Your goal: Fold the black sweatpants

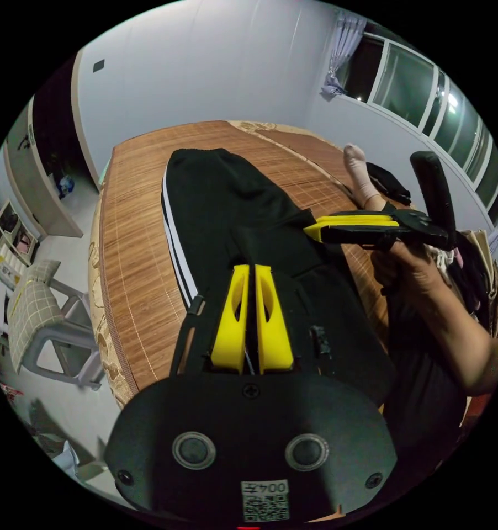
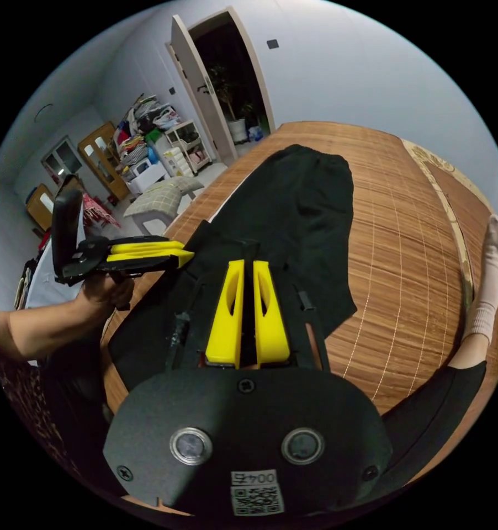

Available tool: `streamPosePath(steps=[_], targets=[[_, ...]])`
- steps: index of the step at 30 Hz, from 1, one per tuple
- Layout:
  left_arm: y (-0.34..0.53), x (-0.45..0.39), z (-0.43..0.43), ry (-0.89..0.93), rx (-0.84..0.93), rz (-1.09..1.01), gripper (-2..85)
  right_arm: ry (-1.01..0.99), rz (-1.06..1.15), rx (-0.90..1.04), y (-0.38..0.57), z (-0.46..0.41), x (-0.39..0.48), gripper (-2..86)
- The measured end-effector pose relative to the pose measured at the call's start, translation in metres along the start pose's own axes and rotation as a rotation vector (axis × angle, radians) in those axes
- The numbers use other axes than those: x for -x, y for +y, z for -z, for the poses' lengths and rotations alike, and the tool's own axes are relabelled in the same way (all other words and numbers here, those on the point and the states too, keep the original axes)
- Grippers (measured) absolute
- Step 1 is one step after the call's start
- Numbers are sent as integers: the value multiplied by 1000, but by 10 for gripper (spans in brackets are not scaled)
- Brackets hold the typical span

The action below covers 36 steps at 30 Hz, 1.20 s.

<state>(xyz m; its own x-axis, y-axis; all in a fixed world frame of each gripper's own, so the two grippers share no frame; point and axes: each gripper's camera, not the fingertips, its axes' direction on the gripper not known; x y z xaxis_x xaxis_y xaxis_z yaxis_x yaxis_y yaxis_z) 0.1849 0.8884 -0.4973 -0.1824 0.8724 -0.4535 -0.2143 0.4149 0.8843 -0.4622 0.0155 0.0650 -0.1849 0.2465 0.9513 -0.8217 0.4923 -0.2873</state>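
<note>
The black sweatpants [image 1: 227, 221] lie lengthwise on a woven bamboo mat [image 1: 133, 232] that covers the bed, with a white side stripe [image 1: 174, 237] running down one edge in the left gripper view. The far end lies flat on the mat; the near end rises toward both tools and looks lifted off it.

The left hand-held gripper [image 1: 248, 276] has its yellow jaws drawn nearly together, with dark cloth right at their tips. The right hand-held gripper [image 2: 243, 270] looks the same, jaws close on the near edge of the fabric. Whether each pair truly pinches the cloth cannot be told, since the tips merge with the black fabric.

This looks like the lengthwise fold: the near end raised, ready to be carried over. The next move would call for both tools travelling together toward the far end, level and evenly spaced, so the edges meet squarely.

A person's socked foot [image 2: 489, 276] rests on the mat beside the garment.
</note>
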Motion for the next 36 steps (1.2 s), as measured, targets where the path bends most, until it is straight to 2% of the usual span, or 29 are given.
streamPosePath(steps=[9,15,18,21,30,36], targets=[[-1,-25,-46,-110,35,-77,26,33,-113,145,-19,-38,-48,46],[-5,-24,-59,-104,36,-66,27,-57,-235,29,-21,-11,-97,83],[-7,-27,-64,-133,30,-82,28,-225,-352,-34,-13,-2,-134,99],[-9,-29,-68,-172,28,-99,28,-387,-419,-12,-8,-13,-159,120],[-18,-8,-76,-163,19,-94,29,-305,-390,41,-21,-21,-168,134],[-26,23,-78,-92,18,-57,30,-399,-369,76,-27,-29,-173,108]])
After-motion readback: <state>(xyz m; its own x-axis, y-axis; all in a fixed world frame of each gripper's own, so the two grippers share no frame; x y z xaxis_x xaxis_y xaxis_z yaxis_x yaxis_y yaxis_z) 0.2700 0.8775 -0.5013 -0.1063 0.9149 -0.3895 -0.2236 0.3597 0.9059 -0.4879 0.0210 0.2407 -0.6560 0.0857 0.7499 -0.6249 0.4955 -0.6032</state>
